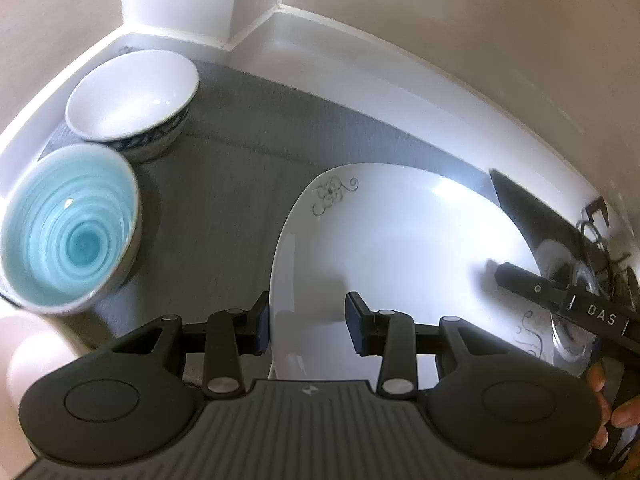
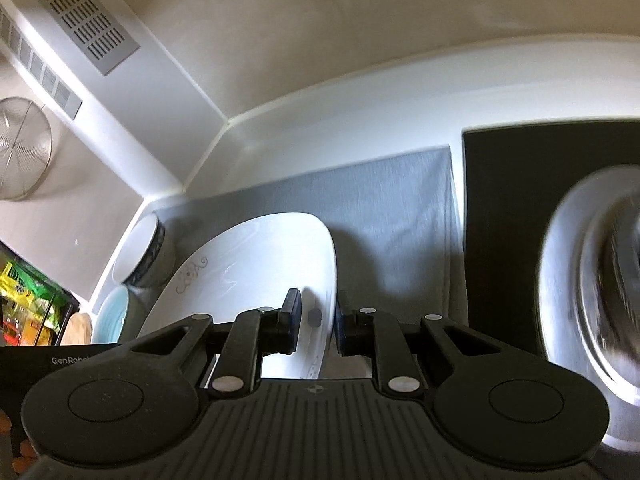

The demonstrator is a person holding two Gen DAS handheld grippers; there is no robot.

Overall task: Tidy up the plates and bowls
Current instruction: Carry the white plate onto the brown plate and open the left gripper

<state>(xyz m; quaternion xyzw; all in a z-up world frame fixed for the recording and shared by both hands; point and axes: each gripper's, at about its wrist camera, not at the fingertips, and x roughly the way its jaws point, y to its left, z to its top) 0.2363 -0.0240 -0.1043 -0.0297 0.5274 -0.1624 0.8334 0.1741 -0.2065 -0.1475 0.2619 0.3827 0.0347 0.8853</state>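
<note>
A white square plate with grey flower drawings (image 1: 392, 240) is tilted above the grey mat (image 1: 224, 184). My left gripper (image 1: 307, 322) is open, its jaws straddling the plate's near left edge. My right gripper (image 2: 316, 326) has its jaws on either side of the plate's right rim (image 2: 256, 276), with a gap still showing; it also shows in the left wrist view (image 1: 520, 278). A blue spiral bowl (image 1: 70, 236) and a white bowl with a blue pattern (image 1: 132, 96) stand at the left, also seen in the right wrist view (image 2: 110, 314) (image 2: 140, 254).
A white raised ledge (image 1: 360, 64) borders the mat at the back. A black mat (image 2: 508, 200) lies to the right with a glass plate or bowl stack (image 2: 592, 280) on it. A metal strainer (image 2: 20, 152) hangs at the left wall.
</note>
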